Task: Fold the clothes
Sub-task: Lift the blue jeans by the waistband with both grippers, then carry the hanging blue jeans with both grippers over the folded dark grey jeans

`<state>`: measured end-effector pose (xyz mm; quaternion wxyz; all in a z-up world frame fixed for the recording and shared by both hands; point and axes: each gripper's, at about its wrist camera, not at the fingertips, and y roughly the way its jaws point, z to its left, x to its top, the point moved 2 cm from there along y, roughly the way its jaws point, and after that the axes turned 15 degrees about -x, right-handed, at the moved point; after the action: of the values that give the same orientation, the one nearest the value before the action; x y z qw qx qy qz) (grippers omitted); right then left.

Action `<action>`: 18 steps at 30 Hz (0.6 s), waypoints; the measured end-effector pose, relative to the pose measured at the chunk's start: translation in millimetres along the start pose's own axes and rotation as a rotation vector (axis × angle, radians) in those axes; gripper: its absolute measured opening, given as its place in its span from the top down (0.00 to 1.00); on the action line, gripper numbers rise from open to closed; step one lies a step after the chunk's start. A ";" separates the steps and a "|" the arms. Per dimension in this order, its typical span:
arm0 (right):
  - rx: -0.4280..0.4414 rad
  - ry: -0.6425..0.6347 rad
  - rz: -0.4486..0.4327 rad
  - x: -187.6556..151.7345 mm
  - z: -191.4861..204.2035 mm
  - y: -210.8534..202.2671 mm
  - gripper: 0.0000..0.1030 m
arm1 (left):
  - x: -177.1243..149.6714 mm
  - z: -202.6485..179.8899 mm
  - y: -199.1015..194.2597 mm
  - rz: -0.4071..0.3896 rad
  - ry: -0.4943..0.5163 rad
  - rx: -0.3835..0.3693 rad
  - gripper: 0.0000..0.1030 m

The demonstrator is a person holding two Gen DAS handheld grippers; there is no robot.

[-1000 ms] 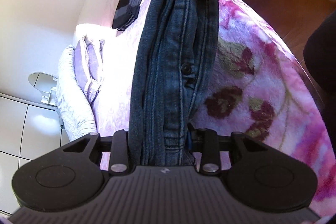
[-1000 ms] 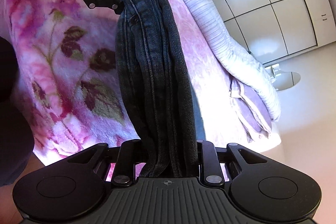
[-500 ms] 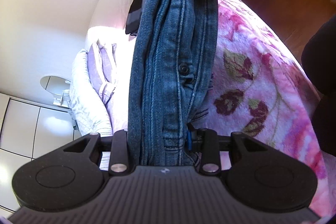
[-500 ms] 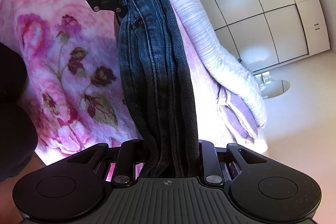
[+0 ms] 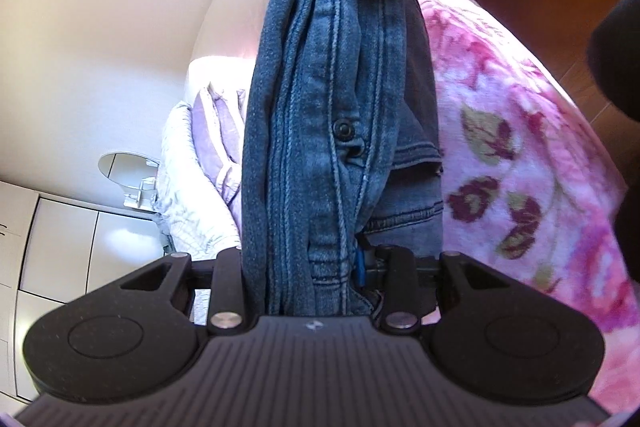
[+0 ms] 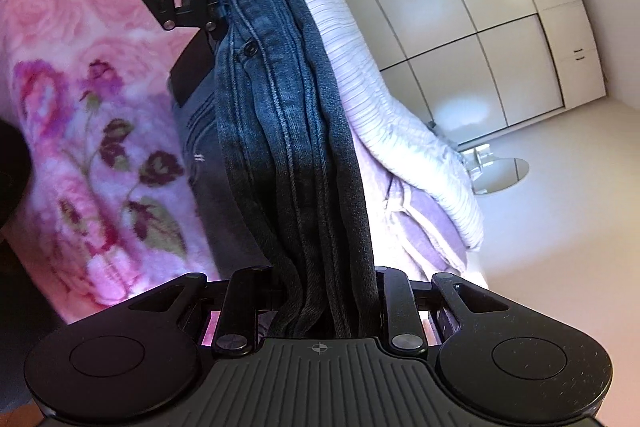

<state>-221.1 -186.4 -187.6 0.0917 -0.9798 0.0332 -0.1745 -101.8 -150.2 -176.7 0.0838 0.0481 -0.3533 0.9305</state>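
The left hand-held gripper (image 5: 304,291) is clamped partway closed on a thick bunch of the jeans (image 5: 332,99), its fingers (image 5: 228,287) squeezing gathered denim at one end. The right hand-held gripper (image 6: 324,307) has the other end, closed down narrower on its own bunch, so the jeans (image 6: 292,131) run as a rope of folds from one gripper straight to the other. A dark button (image 5: 345,128) shows on the waistband part nearer the left gripper, and looser denim hangs beneath the stretched span.

Below lies the bed, covered by a pink floral blanket (image 5: 520,131). The jeans are held in the air above it, somewhere over its middle stretch rather than at an edge; I can't tell whether any hanging part touches the blanket. Toward the far end of the bed sits a pale quilted cover with lilac bedding (image 6: 404,155) bunched beside it. Beyond that are white wardrobe doors (image 6: 472,19) and a plain wall.

To my eye the step is lifting the garment clear to spread it. Doing it well means keeping both grips firm and the two ends level, drawing them apart enough that the bunched layers open out, then lowering the hanging part first onto the middle of the blanket so it lands flat, without twists.
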 end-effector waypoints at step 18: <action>0.048 0.064 0.021 -10.0 -86.7 125.7 0.78 | 22.9 140.1 77.4 -0.036 0.084 -0.070 0.70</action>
<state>-264.8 -323.3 -135.0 0.1159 -0.9708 0.0424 -0.2057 -134.7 -297.6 -119.1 0.1167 0.0125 -0.3811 0.9171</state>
